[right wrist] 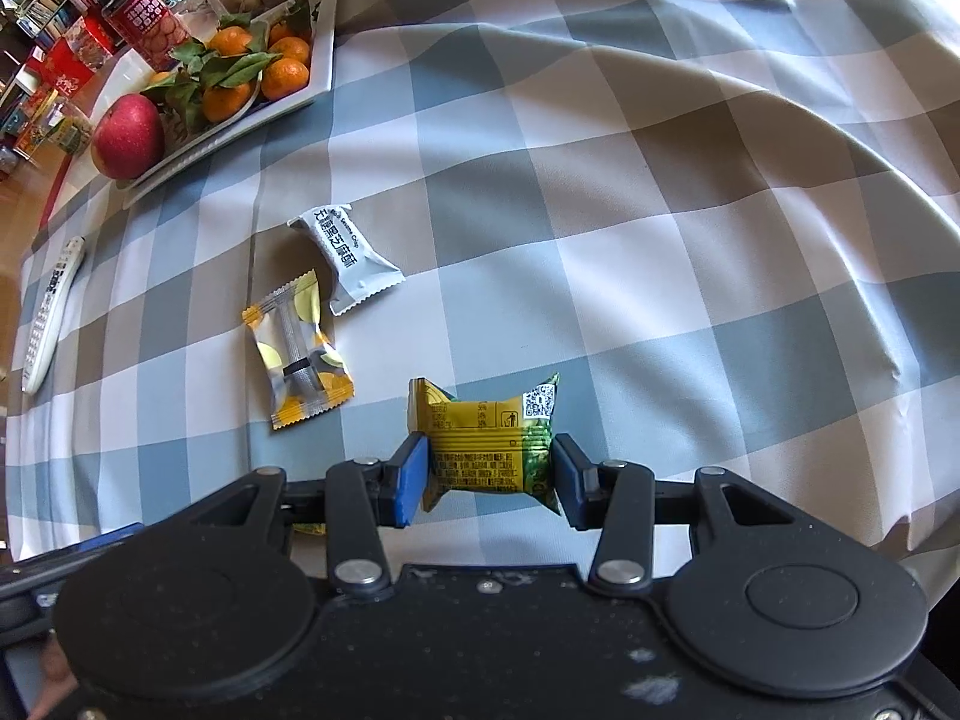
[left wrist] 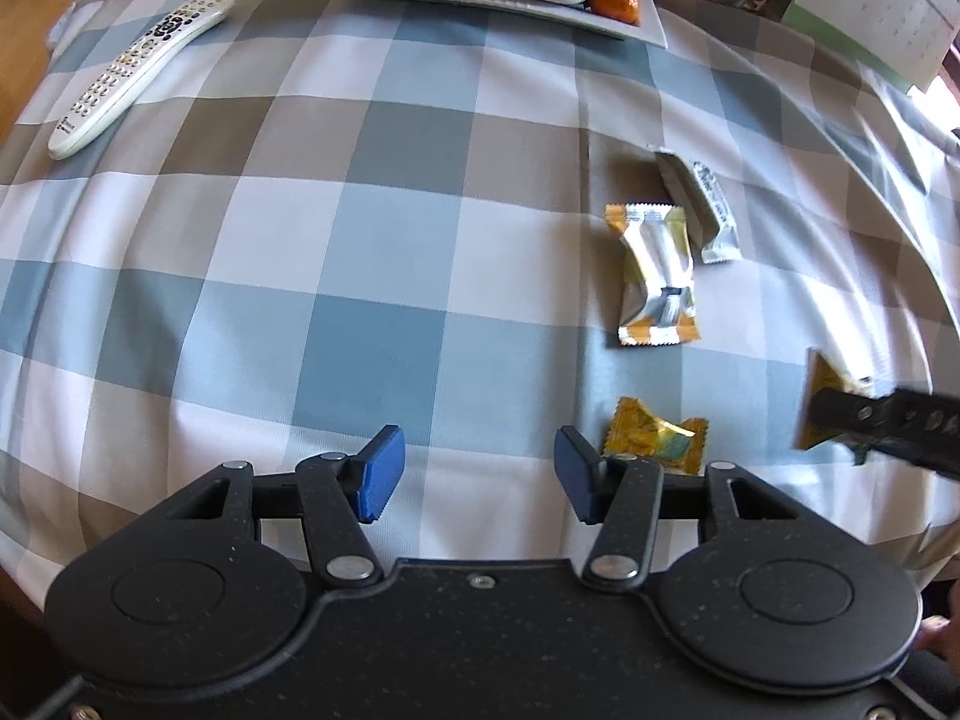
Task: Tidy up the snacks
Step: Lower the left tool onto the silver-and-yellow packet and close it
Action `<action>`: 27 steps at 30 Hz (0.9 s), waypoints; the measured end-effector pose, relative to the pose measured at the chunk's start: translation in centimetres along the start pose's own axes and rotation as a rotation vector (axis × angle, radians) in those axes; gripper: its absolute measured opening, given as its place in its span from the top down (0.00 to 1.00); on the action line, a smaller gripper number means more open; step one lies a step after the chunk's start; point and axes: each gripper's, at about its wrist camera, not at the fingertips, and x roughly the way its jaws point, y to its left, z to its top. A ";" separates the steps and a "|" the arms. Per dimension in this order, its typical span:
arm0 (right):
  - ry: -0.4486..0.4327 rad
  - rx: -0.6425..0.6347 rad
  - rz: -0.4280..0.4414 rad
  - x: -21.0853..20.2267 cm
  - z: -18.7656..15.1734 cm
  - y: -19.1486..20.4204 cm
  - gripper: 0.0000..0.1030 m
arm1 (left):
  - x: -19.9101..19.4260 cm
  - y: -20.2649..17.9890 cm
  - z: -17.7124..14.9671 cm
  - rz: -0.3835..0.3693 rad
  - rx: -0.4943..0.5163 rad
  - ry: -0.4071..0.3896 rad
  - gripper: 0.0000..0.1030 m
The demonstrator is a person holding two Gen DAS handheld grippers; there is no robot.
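My right gripper [right wrist: 489, 480] is shut on a yellow-green snack packet [right wrist: 489, 441], held above the checked tablecloth; the same packet [left wrist: 825, 399] shows blurred at the right edge of the left wrist view. My left gripper [left wrist: 479, 474] is open over the cloth with nothing between its blue pads. Just right of its right finger lies a small yellow candy packet [left wrist: 657, 441]. A silver-and-orange packet [left wrist: 657, 276] [right wrist: 298, 348] and a white-grey packet [left wrist: 699, 204] [right wrist: 345, 258] lie side by side farther out.
A white tray [left wrist: 651, 30] [right wrist: 327, 66] with tangerines and a red apple [right wrist: 128, 135] stands at the table's far side. A white remote [left wrist: 135, 69] [right wrist: 51, 312] lies to the left. Jars, tins and a desk calendar [left wrist: 876, 6] sit behind.
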 end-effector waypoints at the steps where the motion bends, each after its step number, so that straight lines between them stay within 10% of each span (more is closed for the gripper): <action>1: 0.000 0.007 0.003 -0.1 0.0 -0.2 0.55 | 0.1 0.0 -0.1 0.001 0.003 0.004 0.43; 27: -0.028 0.143 0.066 -2.2 1.9 -2.7 0.55 | 1.1 -10.0 7.2 0.054 0.066 -0.029 0.43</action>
